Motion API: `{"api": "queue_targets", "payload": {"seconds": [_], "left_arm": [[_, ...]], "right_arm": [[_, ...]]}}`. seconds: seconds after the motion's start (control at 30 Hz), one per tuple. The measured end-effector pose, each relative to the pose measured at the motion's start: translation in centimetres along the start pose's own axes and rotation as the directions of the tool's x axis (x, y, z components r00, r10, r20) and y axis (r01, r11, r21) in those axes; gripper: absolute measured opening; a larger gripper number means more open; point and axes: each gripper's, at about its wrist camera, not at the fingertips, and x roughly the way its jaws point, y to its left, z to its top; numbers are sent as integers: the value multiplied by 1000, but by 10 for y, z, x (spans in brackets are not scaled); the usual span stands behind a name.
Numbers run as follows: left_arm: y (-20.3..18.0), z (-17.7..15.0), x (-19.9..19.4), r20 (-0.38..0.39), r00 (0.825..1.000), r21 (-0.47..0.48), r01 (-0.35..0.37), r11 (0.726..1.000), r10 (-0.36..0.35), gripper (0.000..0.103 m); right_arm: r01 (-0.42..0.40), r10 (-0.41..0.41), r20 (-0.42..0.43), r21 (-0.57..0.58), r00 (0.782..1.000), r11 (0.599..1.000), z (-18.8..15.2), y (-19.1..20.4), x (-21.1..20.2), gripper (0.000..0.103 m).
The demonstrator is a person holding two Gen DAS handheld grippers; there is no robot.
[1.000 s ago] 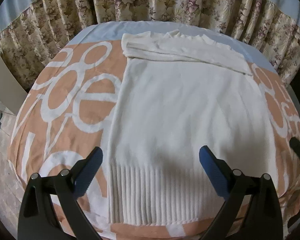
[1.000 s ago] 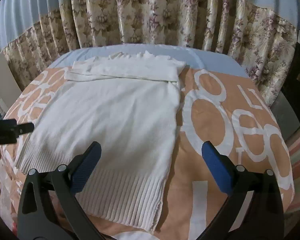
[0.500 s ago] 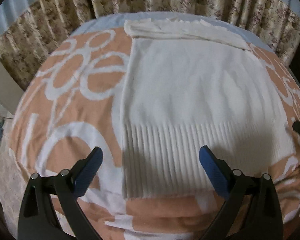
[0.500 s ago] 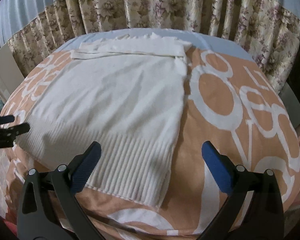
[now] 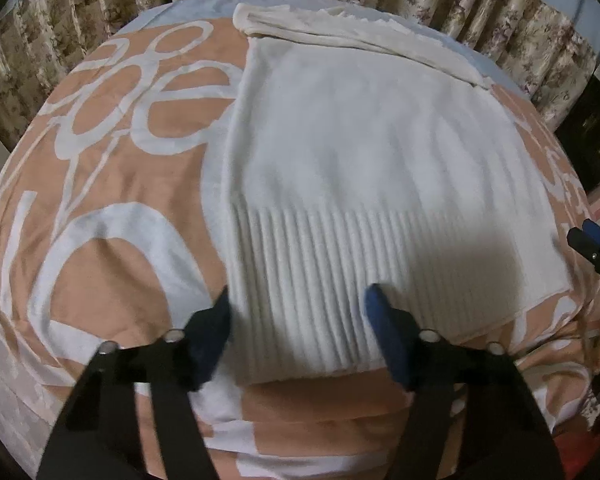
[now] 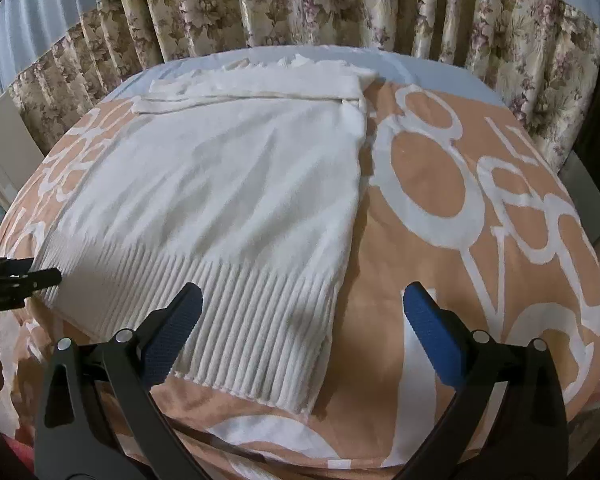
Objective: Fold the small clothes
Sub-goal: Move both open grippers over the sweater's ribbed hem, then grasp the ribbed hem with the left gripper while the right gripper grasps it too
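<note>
A white knit sweater (image 5: 364, 152) lies flat on the bed, sleeves folded across its far end and ribbed hem (image 5: 340, 288) nearest me. It also shows in the right wrist view (image 6: 228, 200). My left gripper (image 5: 300, 312) is partly closed, with its jaws still apart, over the hem's left corner. Whether its fingers touch the cloth I cannot tell. My right gripper (image 6: 300, 308) is open and empty just above the hem's right corner (image 6: 300, 368). The right gripper's tips show at the left view's right edge (image 5: 588, 240). The left gripper shows at the right view's left edge (image 6: 20, 280).
The bed has an orange cover with white ring patterns (image 6: 480, 208) and a pale blue strip at the far end (image 6: 420, 68). Floral curtains (image 6: 340, 4) hang behind the bed. A dark cabinet (image 5: 592, 128) stands to the right.
Both grippers have moved down and in toward the near hem corners. The left gripper's jaws have narrowed from fully open; the right gripper stays wide open.
</note>
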Motion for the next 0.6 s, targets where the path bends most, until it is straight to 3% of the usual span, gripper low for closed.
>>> {"api": "queue_targets", "payload": {"seconds": [0.1, 0.2, 0.3, 0.37, 0.47, 0.6], "left_arm": [[-3, 3, -2, -7, 1000, 9, 2, 1000, -2, 40], [-12, 5, -2, -7, 1000, 50, -27, 998, 28, 30], [-15, 6, 0, -9, 999, 61, -43, 997, 44, 29], [-15, 6, 0, -10, 999, 62, -45, 997, 46, 28], [-15, 6, 1, -13, 999, 65, -49, 997, 50, 28], [-16, 7, 1, -16, 998, 65, -55, 996, 56, 28]], "right_arm": [[-23, 23, -28, 11, 999, 1000, -4, -3, 4, 99], [-49, 49, -55, 9, 997, 999, -7, -3, 6, 94], [-68, 68, -85, 6, 994, 998, -11, -2, 9, 86], [-77, 78, -110, 10, 991, 997, -12, -3, 13, 71], [-94, 97, -150, 26, 984, 995, -17, -7, 18, 60], [-125, 131, -174, 47, 976, 991, -22, -10, 15, 54]]}}
